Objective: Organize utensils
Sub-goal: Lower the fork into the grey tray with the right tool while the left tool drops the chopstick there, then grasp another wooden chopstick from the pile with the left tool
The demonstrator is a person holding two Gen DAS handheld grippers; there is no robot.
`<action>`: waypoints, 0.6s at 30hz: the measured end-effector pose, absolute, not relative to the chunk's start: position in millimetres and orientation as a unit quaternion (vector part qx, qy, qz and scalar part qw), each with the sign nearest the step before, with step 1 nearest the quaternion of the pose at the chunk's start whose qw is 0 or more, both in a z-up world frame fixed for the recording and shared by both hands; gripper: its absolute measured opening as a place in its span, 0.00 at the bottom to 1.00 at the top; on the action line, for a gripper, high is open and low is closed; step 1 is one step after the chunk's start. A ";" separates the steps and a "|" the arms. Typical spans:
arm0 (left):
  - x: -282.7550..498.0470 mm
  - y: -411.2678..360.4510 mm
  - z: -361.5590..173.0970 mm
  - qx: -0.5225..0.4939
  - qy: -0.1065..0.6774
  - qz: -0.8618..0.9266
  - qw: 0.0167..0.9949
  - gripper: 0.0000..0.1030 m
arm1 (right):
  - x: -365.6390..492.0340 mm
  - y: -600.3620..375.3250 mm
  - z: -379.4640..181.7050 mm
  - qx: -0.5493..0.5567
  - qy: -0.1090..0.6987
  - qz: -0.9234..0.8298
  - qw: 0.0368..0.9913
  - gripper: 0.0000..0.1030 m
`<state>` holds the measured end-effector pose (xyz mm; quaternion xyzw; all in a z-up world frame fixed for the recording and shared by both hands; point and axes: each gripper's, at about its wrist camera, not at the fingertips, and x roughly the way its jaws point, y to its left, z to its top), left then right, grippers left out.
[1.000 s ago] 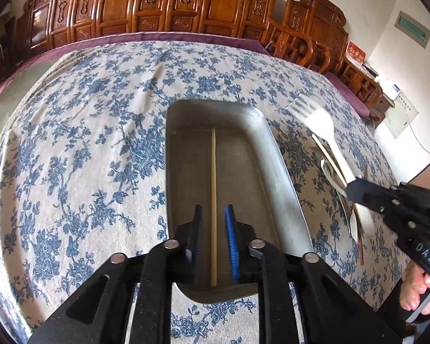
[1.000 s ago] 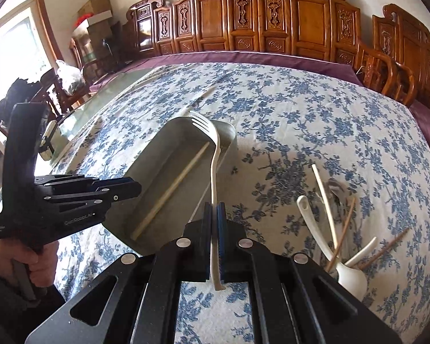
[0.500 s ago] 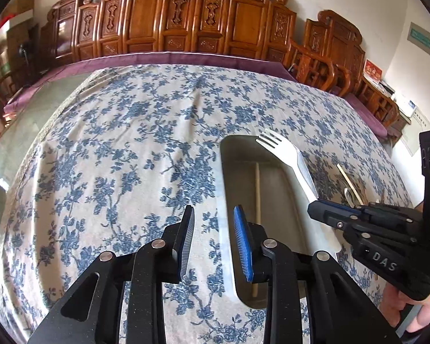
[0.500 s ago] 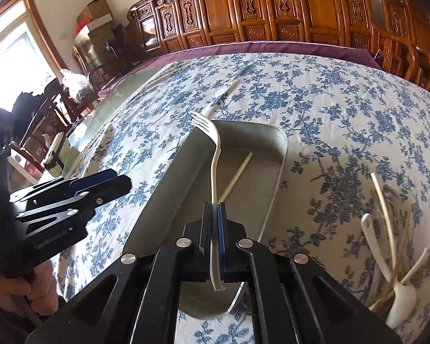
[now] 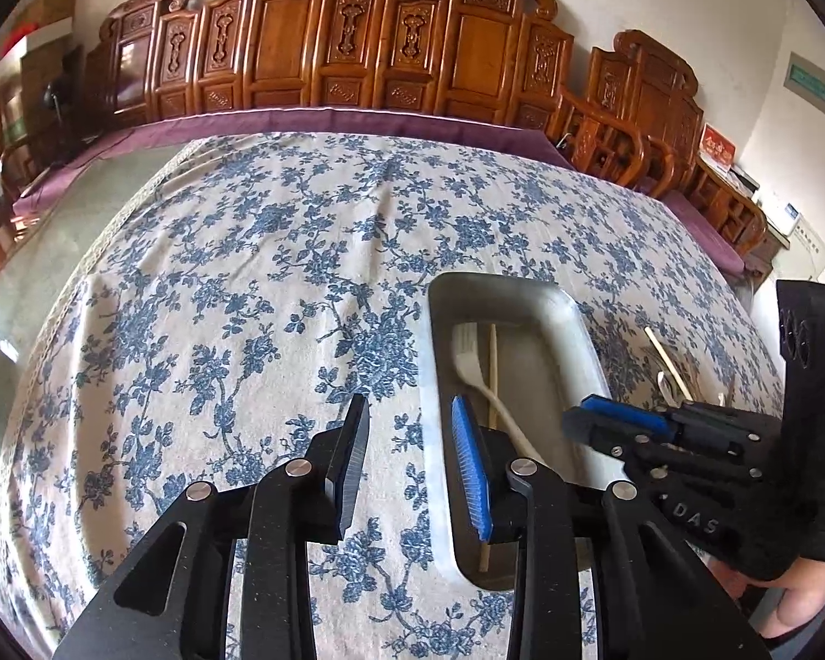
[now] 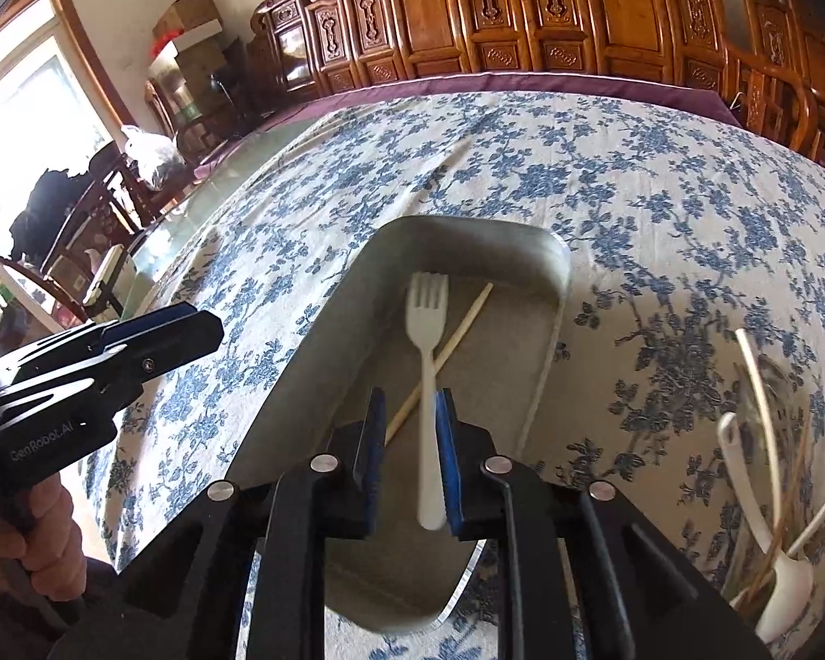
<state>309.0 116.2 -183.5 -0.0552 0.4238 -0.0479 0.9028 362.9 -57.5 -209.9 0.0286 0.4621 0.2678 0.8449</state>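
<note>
Since a second ago the white fork [image 6: 428, 363] has left the right gripper [image 6: 410, 459]'s clamp and now lies inside the metal tray [image 6: 544, 385], crossing the single chopstick [image 6: 445, 352] there; its handle end sits between the jaws, which are opening, no longer pinching it though the handle lies close against the right-hand pad. Meanwhile the left gripper [image 5: 410, 462] has come off the chopstick and shifted out past the tray's left rim, its jaws opening over bare cloth with nothing between them.

Nearest the tray, on its right side, a loose heap of remaining utensils [image 6: 770, 495] lies on the cloth: white spoons and pale and brown chopsticks. A blue-flowered tablecloth [image 5: 258, 286] covers the table all around the tray, with a purple under-cloth [image 5: 357, 124] showing at the far edge beyond it. Left of the tray the cloth ends and a glassy green tabletop [image 6: 236, 165] shows. Farther off, past the table's far edge, a row of carved wooden chairs [image 5: 390, 49] stands against a pale wall. Far to the tray's left are stacked cardboard boxes [image 6: 187, 27] and a bright window [image 6: 22, 104].
</note>
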 end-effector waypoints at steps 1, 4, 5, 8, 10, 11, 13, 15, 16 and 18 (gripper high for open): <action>307.2 112.8 -182.7 -0.054 0.422 -0.051 0.904 0.29 | 360.2 -63.2 -205.3 0.028 0.457 0.267 0.848 0.20; 302.1 103.8 -181.8 -0.050 0.420 -0.057 0.904 0.29 | 346.4 -86.5 -188.9 0.011 0.437 0.258 0.861 0.20; 300.4 100.1 -181.4 -0.048 0.419 -0.060 0.905 0.29 | 339.6 -99.1 -183.5 0.004 0.431 0.252 0.866 0.20; 295.4 87.8 -180.1 -0.047 0.417 -0.071 0.905 0.42 | 325.6 -133.5 -173.1 -0.010 0.420 0.232 0.877 0.20; 292.0 77.2 -179.5 -0.043 0.416 -0.079 0.905 0.42 | 317.7 -157.2 -169.3 -0.012 0.417 0.217 0.882 0.20; 290.6 72.0 -179.2 -0.040 0.416 -0.082 0.905 0.42 | 314.6 -167.0 -168.3 -0.012 0.417 0.210 0.884 0.20; 286.8 59.3 -178.4 -0.035 0.414 -0.091 0.905 0.42 | 306.8 -190.8 -166.3 -0.013 0.418 0.193 0.888 0.20; 283.4 46.4 -178.4 -0.028 0.415 -0.099 0.904 0.42 | 299.9 -206.9 -169.3 -0.017 0.419 0.179 0.890 0.20; 282.0 41.1 -178.2 -0.025 0.414 -0.102 0.904 0.42 | 298.3 -213.0 -171.3 -0.020 0.420 0.173 0.891 0.20; 278.4 26.4 -178.8 -0.018 0.416 -0.110 0.903 0.42 | 293.9 -224.7 -176.2 -0.024 0.424 0.162 0.891 0.20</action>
